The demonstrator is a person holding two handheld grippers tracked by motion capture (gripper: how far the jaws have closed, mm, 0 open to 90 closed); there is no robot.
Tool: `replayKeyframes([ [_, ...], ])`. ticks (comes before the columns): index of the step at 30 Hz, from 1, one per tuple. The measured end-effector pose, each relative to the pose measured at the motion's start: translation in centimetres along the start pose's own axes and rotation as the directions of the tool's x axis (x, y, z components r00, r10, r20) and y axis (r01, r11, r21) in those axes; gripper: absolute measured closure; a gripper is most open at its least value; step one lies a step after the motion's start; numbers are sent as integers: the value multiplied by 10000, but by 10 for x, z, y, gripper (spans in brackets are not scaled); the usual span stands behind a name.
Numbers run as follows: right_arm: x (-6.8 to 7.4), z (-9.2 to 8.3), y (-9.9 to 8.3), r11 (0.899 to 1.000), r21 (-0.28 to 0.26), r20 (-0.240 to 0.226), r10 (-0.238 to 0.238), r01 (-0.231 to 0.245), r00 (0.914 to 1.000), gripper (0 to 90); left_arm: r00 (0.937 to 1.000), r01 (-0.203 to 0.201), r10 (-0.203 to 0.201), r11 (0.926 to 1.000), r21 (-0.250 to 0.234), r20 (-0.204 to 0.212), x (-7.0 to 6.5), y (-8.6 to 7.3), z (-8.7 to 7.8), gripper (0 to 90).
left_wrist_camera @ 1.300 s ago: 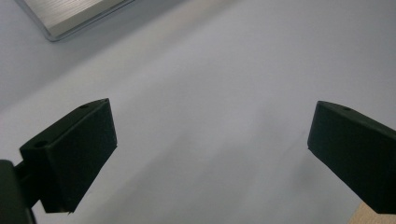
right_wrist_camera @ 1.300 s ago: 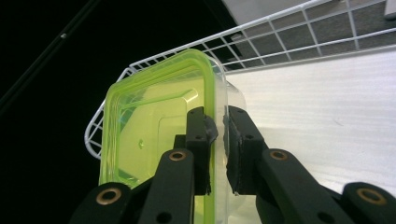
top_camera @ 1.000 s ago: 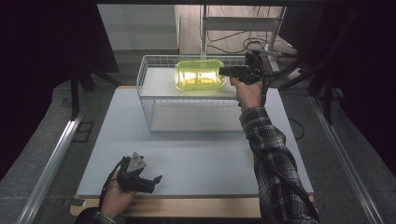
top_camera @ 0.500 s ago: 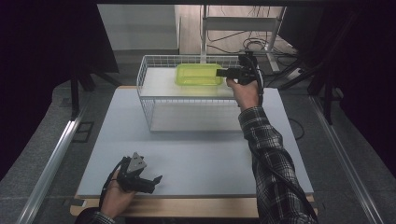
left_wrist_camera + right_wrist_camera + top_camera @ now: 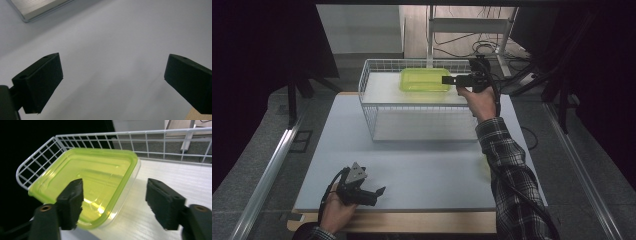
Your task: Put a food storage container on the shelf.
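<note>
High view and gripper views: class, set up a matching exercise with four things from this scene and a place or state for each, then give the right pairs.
Things:
1. yellow-green container
2. left gripper
3. right gripper
4. wire basket

Places or states:
A. open, low over the near edge of the white board
B. stands on the far part of the board
C. lies on the basket's upper shelf
D. jaws apart at the container's near corner, not pressing it

Pairs: 1-C, 2-A, 3-D, 4-B
</note>
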State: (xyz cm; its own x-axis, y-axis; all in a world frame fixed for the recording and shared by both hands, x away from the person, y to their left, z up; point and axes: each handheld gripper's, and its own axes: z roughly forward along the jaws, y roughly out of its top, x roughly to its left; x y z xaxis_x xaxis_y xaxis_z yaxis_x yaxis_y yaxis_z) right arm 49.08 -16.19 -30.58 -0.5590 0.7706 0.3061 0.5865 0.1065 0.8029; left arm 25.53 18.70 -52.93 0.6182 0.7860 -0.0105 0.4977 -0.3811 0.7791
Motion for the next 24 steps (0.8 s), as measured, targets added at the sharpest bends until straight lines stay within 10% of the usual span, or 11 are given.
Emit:
replayKeyframes([
  [24,23,-26,-40,9816,639,-570,-1762,1798,9827,81,9998,13,-23,9990,448,212,-3,2,2,19],
])
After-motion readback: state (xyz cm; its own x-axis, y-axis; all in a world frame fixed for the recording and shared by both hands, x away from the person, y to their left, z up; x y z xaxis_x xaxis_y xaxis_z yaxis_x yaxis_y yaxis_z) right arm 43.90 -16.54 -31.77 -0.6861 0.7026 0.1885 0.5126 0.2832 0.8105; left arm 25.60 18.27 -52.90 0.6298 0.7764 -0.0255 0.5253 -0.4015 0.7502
